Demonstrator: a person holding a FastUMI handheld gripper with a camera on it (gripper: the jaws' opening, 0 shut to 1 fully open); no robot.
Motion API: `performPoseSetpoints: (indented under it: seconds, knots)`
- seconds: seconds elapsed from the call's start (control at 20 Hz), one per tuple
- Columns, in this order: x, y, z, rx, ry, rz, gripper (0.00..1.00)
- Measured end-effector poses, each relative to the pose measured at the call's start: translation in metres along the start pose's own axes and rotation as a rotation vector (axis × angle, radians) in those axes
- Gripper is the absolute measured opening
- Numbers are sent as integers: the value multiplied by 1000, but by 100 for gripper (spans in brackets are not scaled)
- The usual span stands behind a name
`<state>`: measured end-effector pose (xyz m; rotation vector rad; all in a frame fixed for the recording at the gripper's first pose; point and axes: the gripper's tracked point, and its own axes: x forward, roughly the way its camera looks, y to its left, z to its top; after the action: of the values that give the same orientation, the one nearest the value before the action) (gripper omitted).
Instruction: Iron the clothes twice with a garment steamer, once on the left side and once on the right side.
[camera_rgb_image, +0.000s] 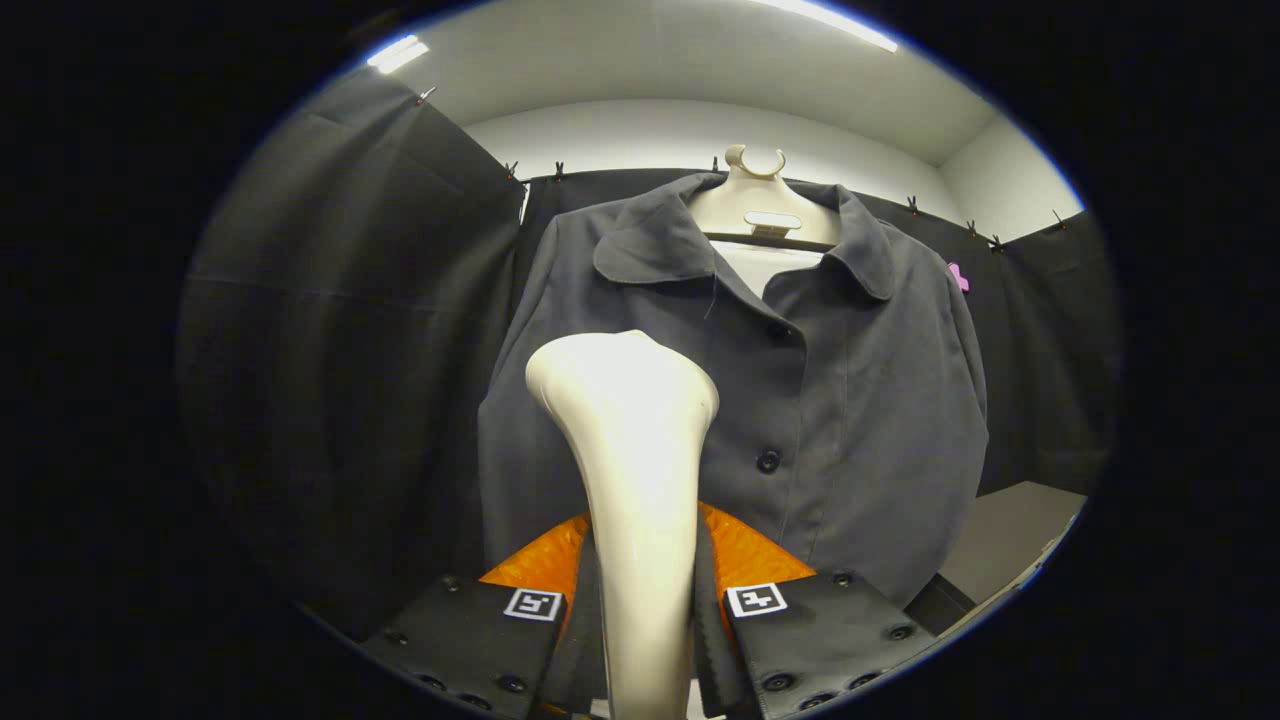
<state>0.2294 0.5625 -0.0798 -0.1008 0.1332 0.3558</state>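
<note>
Fingers (560, 560) clamped on steamer (635, 440) handle; keep head flat against shirt (850, 400) left panel, stroke slowly downward

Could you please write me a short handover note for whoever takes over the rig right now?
Claw: shut on the white garment steamer, handle between the fingers, head raised ahead of them.
Dark jacket: on a white hanger against the booth wall, buttoned, just beyond the steamer head, which sits in front of its left half as seen from the claw.
Done: steamer picked up; passes completed cannot be told.
Left: steam the left and right sides as still needed.
</note>
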Motion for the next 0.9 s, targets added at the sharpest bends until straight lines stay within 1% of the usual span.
performPoseSetpoints:
  seconds: [0.15,0.35,0.7,0.9]
  knots:
    - [3,-2,-18,18,44,1,46]
    - [-11,-4,-37,29,76,-6,46]
    - [-20,4,-74,36,134,23,46]
    - [-25,7,-97,27,172,23,46]
